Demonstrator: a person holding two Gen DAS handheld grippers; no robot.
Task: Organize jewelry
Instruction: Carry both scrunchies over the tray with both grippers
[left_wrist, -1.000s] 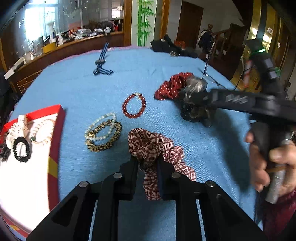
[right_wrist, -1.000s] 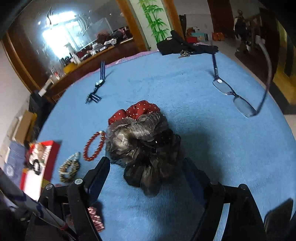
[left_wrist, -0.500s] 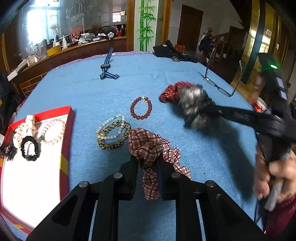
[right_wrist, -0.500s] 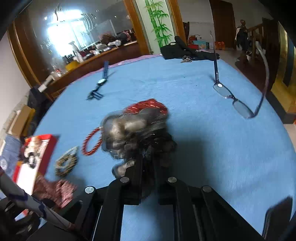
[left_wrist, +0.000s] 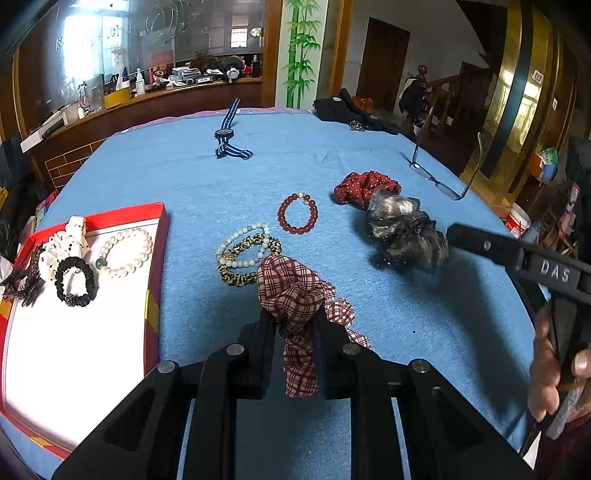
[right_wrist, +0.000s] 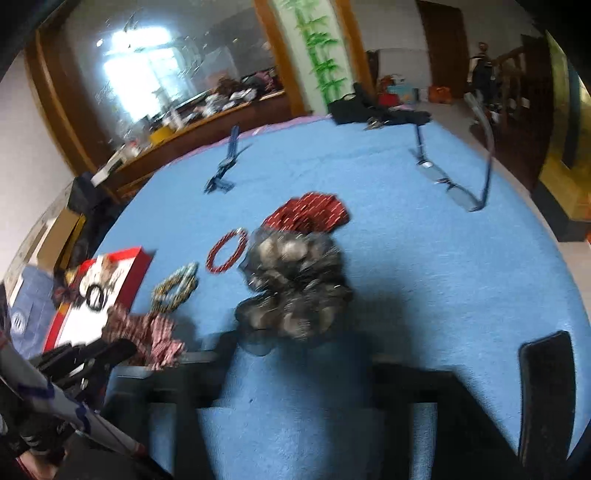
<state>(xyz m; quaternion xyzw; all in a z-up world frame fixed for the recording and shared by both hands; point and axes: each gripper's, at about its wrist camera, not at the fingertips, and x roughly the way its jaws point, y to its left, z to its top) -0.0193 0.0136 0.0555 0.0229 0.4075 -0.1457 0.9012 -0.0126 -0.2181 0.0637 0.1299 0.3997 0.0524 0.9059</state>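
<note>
The blue-covered surface (left_wrist: 184, 177) filled both views, and the red tray (left_wrist: 155, 266) with its white floor sat at the left edge of the left wrist frame, partly filled already: a pearl bracelet (left_wrist: 125, 253), a black scrunchie (left_wrist: 75, 282) and a white dotted scrunchie (left_wrist: 68, 242) lay inside it.

The left gripper (left_wrist: 295, 332) was pinched narrow on the plaid scrunchie (left_wrist: 295, 295), whose cloth bunched above the fingertips and trailed down between them. From that gripper the tray lay to the left, its near wall just beside the gripper's left finger, so the coming carry would probably be a short sideways one over the red rim. This hand was plainly the nearer of the two to the tray.

The right gripper (right_wrist: 295, 354) had just been opening and stood wide; the grey-black scrunchie (right_wrist: 295, 288) lay on the cloth just ahead of it at mid-frame. That view was smeared by motion, so whether a pad brushed the fabric could not be told, though it looked released. In the left wrist view the same grey-black scrunchie sat at centre right, touching the red dotted scrunchie (left_wrist: 364, 186) behind it.

Between the two grippers lay the smaller loose pieces: the leopard and pearl bracelets (left_wrist: 245, 254), stacked together just above the plaid scrunchie, and the red bead bracelet (left_wrist: 297, 218) a little farther up. Spectacles (left_wrist: 439, 177) and a striped watch (left_wrist: 227, 136) lay well apart toward the top.
</note>
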